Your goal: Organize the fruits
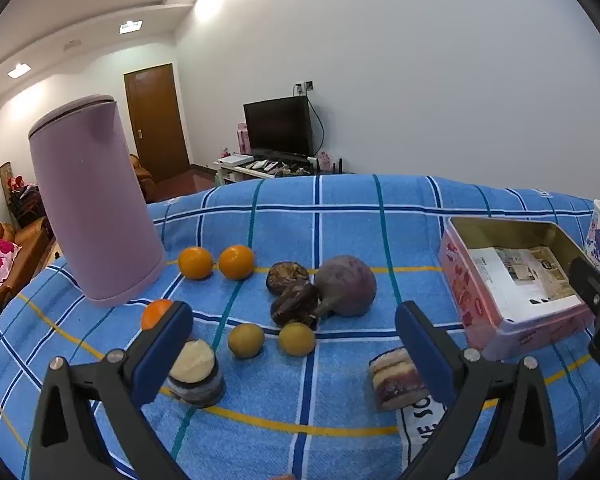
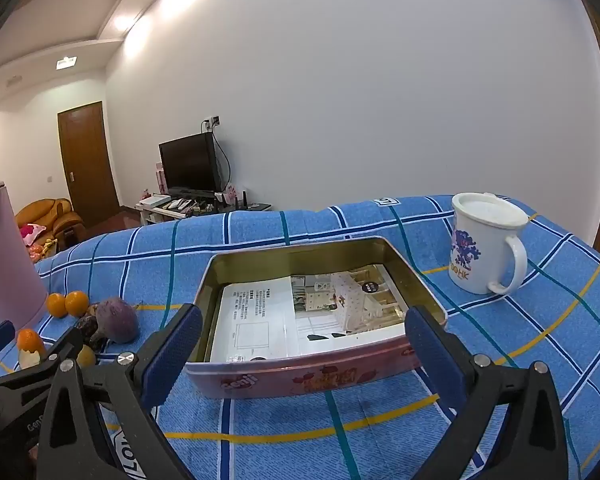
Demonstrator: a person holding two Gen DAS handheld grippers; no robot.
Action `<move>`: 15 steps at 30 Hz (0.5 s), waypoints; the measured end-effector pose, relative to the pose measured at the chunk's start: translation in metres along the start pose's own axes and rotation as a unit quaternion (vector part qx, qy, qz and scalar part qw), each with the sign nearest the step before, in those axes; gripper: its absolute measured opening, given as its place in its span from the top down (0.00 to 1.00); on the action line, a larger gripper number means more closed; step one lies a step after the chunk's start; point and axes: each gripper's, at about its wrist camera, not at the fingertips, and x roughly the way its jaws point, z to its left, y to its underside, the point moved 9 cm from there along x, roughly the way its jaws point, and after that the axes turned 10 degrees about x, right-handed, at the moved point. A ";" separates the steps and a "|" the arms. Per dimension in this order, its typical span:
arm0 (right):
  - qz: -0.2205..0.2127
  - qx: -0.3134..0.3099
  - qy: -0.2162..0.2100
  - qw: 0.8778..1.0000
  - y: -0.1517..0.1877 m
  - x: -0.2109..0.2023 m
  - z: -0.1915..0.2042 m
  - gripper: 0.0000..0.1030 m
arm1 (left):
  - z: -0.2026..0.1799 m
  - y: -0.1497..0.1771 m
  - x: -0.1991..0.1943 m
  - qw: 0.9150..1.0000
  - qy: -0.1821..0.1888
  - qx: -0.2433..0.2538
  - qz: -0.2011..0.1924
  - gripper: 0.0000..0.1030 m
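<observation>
Fruit lies on the blue checked cloth in the left wrist view. There are two oranges (image 1: 195,263) (image 1: 236,262), two small yellow-green fruits (image 1: 246,340) (image 1: 297,339) and a round purple fruit (image 1: 345,286) beside dark brown pieces (image 1: 296,308). A third orange (image 1: 156,313) is half hidden behind a finger. My left gripper (image 1: 294,356) hangs open over the yellow-green fruits with nothing held. My right gripper (image 2: 301,360) is open just in front of the pink tin (image 2: 300,378), which holds only printed paper.
A tall lilac kettle (image 1: 92,208) stands at the left behind the oranges. Near the left fingers are a cut piece with a pale top (image 1: 196,372) and a layered slice (image 1: 395,380). A white lidded mug (image 2: 483,244) stands right of the tin.
</observation>
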 end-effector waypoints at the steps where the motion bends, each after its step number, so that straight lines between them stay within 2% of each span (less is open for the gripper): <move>1: 0.006 -0.011 0.007 1.000 0.001 0.001 0.000 0.01 | 0.000 0.000 0.000 1.000 0.000 0.000 0.000 0.00; 15: 0.003 -0.008 0.006 1.000 0.001 0.002 0.001 0.01 | -0.003 0.003 0.002 1.000 0.005 -0.004 0.004 0.00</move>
